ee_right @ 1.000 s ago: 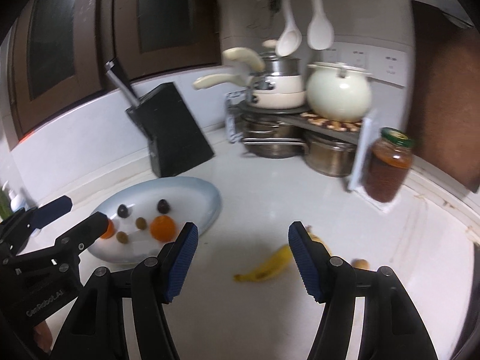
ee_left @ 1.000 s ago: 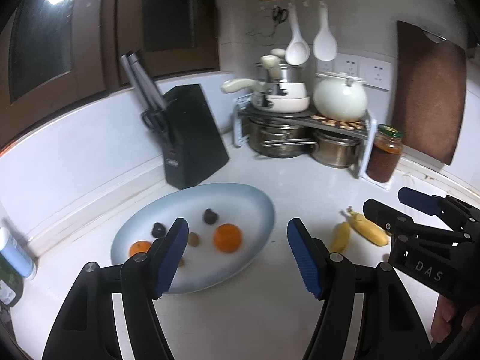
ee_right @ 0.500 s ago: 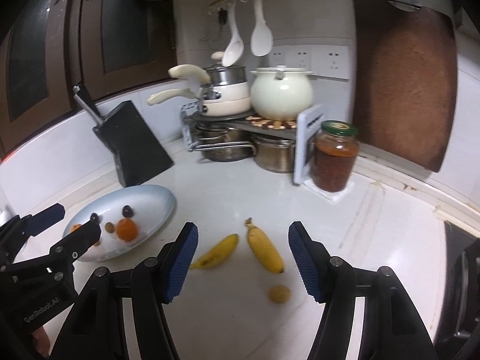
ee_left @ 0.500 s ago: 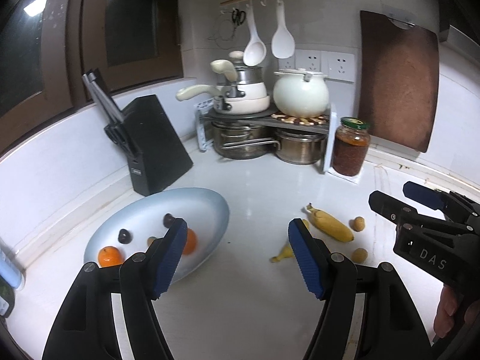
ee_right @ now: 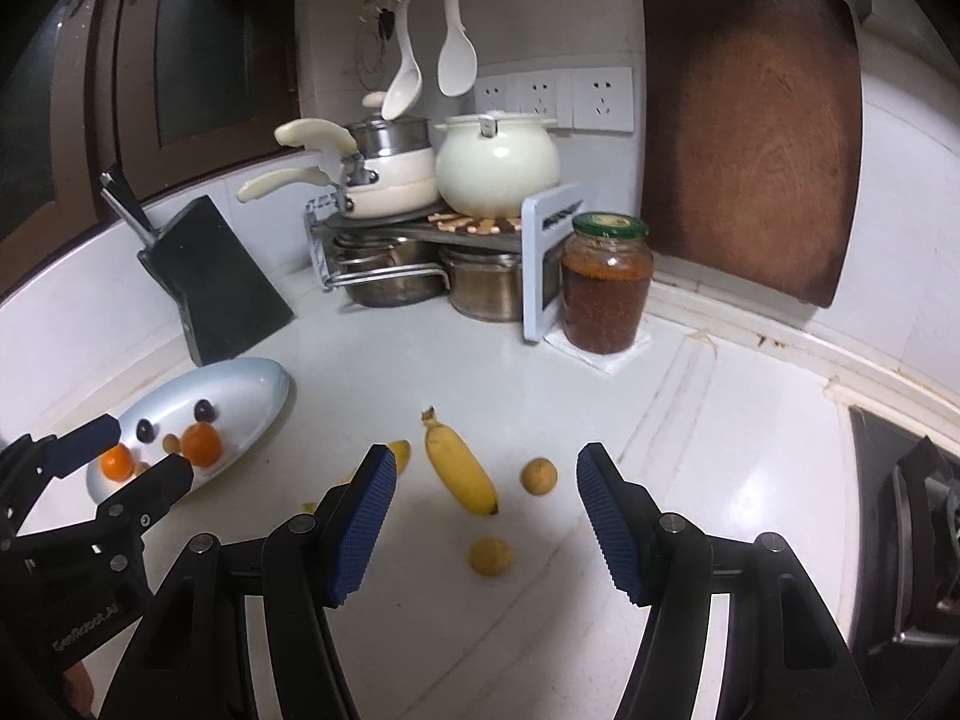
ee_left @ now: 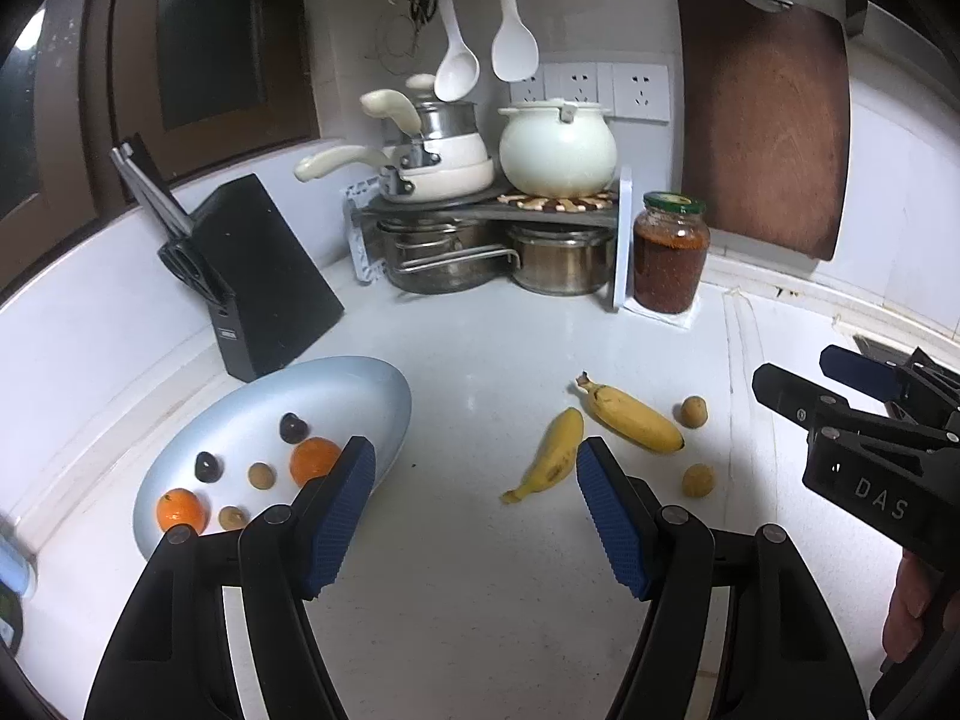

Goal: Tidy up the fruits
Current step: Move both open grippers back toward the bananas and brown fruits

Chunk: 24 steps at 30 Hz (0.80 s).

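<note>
Right tool over loose fruit on the white table

The right tool (ee_right: 486,510) hangs with its blue-padded jaws wide apart and nothing between them, above a banana (ee_right: 461,471) and two small round yellow-brown fruits (ee_right: 538,476) (ee_right: 491,557) lying apart on the table (ee_right: 690,450). A second banana (ee_right: 401,453) is partly hidden behind the left pad. To the left, the oval plate (ee_right: 252,387) holds two oranges (ee_right: 202,443) (ee_right: 116,461) and dark small fruits; the left tool (ee_right: 129,453) is in front of it, also spread. A jar (ee_right: 606,285) stands by the pot rack.

Home kitchen, stacked pots (ee_left: 444,168), knife block (ee_left: 264,276), hanging ladles (ee_right: 420,72)
</note>
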Motion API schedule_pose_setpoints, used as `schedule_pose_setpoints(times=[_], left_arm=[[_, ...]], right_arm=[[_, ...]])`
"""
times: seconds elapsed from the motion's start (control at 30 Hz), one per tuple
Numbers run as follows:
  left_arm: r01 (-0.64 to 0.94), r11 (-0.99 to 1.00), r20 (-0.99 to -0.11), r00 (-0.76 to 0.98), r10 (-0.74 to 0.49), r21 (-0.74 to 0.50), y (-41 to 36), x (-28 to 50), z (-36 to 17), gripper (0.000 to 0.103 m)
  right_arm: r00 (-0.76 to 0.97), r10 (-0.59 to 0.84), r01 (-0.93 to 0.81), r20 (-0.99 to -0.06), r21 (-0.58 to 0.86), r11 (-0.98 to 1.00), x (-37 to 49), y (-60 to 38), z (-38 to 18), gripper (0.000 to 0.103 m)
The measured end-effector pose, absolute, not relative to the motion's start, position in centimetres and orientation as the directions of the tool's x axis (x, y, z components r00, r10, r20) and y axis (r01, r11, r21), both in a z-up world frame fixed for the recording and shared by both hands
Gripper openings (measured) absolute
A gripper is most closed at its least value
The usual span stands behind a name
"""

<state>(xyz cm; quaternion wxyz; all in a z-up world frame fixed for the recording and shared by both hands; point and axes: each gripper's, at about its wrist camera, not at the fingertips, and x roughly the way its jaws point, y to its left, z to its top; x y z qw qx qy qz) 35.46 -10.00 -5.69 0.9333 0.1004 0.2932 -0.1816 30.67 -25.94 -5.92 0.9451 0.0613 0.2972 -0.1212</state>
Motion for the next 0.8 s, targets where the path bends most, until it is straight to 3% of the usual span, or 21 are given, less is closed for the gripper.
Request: schedule_pose_setpoints(times=[0.8], left_arm=[[0.571, 0.815, -0.665, 0.647, -0.373, 0.1, -12.7, 39.9, -10.8, 0.067]], right_arm=[[0.704, -0.189, 0.35, -0.685, 0.102, 0.931, 32.6, -26.7, -12.9, 0.064]])
